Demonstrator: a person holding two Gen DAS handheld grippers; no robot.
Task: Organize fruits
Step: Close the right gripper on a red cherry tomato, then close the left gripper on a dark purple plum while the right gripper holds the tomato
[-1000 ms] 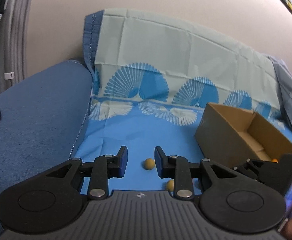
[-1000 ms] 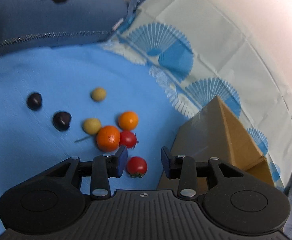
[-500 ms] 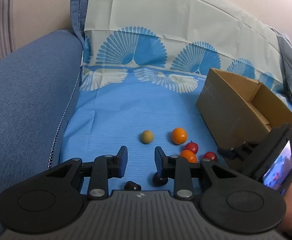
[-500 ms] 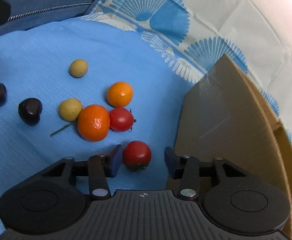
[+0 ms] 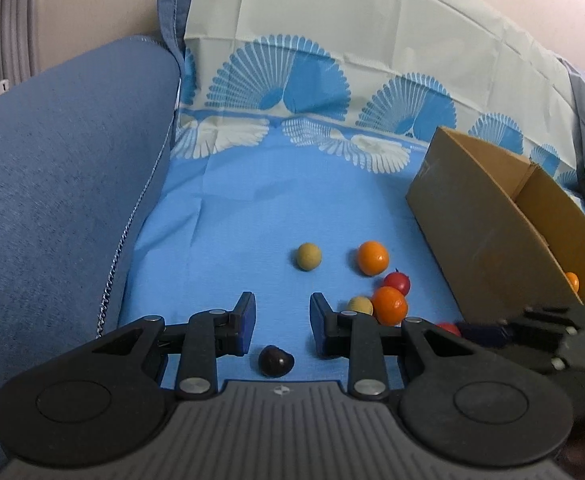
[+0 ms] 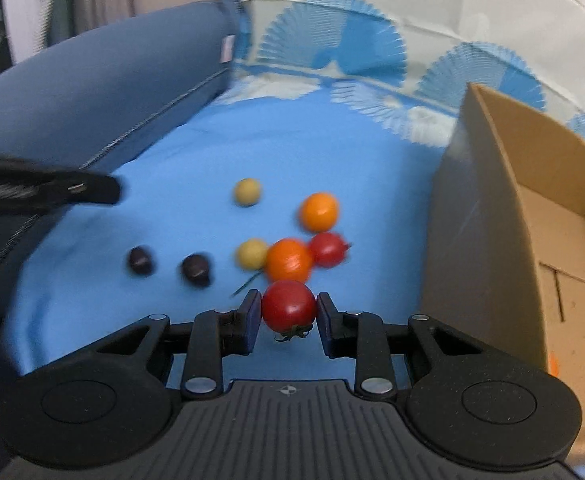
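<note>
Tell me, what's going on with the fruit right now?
Right gripper shut on a tomato. Left gripper open, above a dark fruit. Box close right, path clear.

The right gripper (image 6: pixel 288 312) is clamped on a red tomato (image 6: pixel 289 306); the left gripper (image 5: pixel 282 324) is held parted, angled downward, nothing gripped.

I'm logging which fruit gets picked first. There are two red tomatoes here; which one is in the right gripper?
The nearer tomato, stem down, clamped in the right gripper. The other tomato lies on the blue cloth beside an orange.
</note>
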